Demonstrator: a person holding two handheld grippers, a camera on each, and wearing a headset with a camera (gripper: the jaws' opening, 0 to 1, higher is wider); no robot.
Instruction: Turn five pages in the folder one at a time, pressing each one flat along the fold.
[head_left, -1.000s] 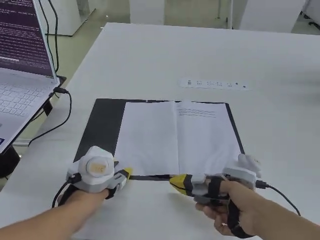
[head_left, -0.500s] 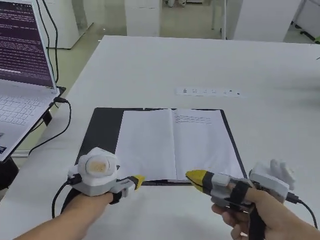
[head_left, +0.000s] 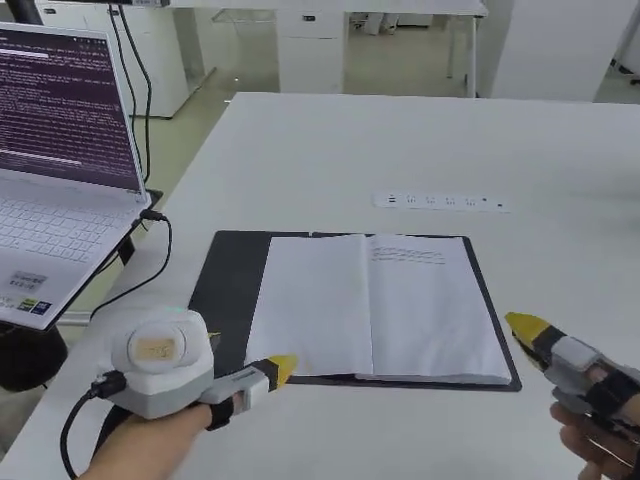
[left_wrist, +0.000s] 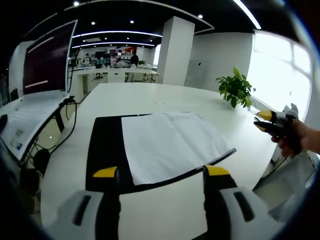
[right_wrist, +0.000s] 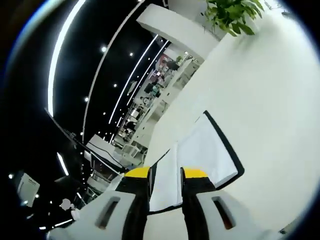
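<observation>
Folder (head_left: 368, 305) open between left gripper (head_left: 276, 370), right gripper (head_left: 526, 326); fingers (left_wrist: 106, 173) clear.

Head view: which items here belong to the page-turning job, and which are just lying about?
Job:
- folder, open flat on the table
- its white pages
- left gripper, at the folder's near left corner
- right gripper, off the folder's right edge

Lying about:
- laptop, far left
- its cable
- power strip, beyond the folder
- potted plant
</observation>
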